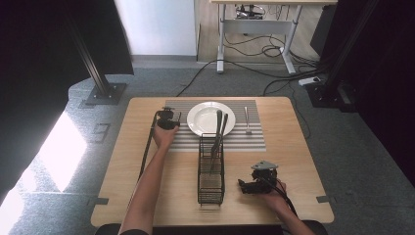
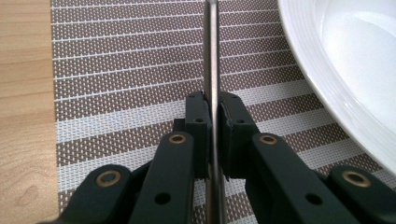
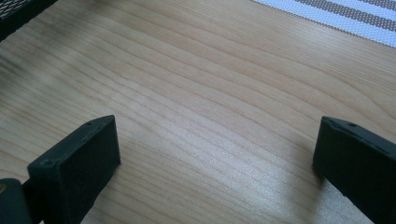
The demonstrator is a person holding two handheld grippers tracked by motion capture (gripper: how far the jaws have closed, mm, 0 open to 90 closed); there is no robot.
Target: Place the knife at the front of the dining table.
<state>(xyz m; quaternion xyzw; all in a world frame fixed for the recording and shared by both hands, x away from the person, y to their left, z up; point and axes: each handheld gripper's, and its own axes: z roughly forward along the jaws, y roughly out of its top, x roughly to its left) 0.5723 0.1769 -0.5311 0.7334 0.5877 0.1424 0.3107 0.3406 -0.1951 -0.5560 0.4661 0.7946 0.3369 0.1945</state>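
Observation:
My left gripper (image 1: 169, 117) (image 2: 213, 109) is shut on a thin metal piece of cutlery (image 2: 212, 56), seen edge-on between its pads. It hovers low over the striped placemat (image 1: 254, 139) (image 2: 126, 65), just left of the white plate (image 1: 205, 117) (image 2: 345, 60). My right gripper (image 1: 243, 185) (image 3: 215, 149) rests near the table's front right, open, with bare wood between its jaws. A black wire caddy (image 1: 211, 188) stands in front of the plate with long utensils (image 1: 219, 134) leaning out of it.
Another metal piece of cutlery (image 1: 247, 120) lies on the placemat right of the plate. The wooden table (image 1: 293, 147) (image 3: 196, 79) has bare room on both sides of the caddy. A corner of the caddy (image 3: 18, 14) shows in the right gripper view.

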